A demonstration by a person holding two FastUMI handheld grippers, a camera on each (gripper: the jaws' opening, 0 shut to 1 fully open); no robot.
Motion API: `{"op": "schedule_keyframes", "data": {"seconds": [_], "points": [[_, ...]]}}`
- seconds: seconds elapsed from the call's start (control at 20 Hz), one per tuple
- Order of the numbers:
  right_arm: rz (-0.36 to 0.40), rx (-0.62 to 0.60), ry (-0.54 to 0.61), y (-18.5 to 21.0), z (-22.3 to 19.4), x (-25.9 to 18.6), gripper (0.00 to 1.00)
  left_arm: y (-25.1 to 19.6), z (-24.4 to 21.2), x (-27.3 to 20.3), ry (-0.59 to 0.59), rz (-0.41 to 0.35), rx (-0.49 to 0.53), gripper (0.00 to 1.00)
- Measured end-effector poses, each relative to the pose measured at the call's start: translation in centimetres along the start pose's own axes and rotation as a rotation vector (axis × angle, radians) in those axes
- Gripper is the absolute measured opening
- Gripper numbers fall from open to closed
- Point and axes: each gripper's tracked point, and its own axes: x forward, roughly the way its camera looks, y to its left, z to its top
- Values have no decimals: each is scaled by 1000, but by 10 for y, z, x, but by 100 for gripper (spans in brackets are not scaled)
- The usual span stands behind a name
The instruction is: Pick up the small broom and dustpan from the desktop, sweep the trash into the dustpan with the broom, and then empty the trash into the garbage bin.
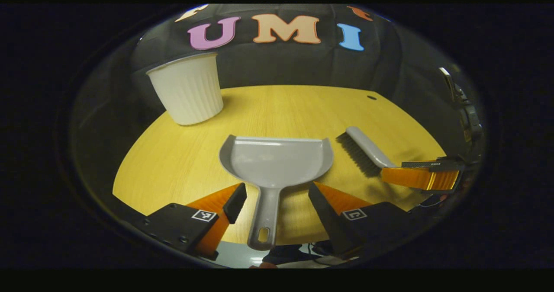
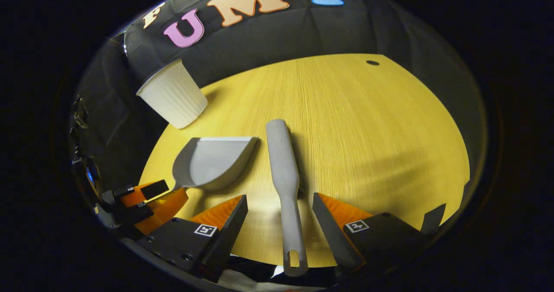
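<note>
Tongs are both wide open: left tongs (image 1: 277, 199) around the dustpan (image 1: 277, 162) handle, right tongs (image 2: 279, 212) around the broom (image 2: 285, 184) handle, not squeezing.

- Desktop (image 1: 285, 110): pale wood grain, smooth, slight sheen.
- Dustpan (image 1: 277, 160) and broom (image 2: 283, 175): grey plastic, matt; dark bristles.
- Garbage bin (image 1: 188, 91): white, ribbed plastic.
- Booth wall: black cloth.
</note>
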Motion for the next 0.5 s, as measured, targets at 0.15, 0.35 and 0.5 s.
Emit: {"op": "schedule_keyframes", "data": {"seconds": [0.15,0.35,0.5], "points": [[51,17,-246,24,65,-62,91,5,55,-34,-139,17,17,90],[57,-31,-582,52,126,-147,90,11,150,-86,-436,39,-30,90],[14,-110,-729,53,135,-199,90,10,211,-131,-704,49,-28,89]]}}
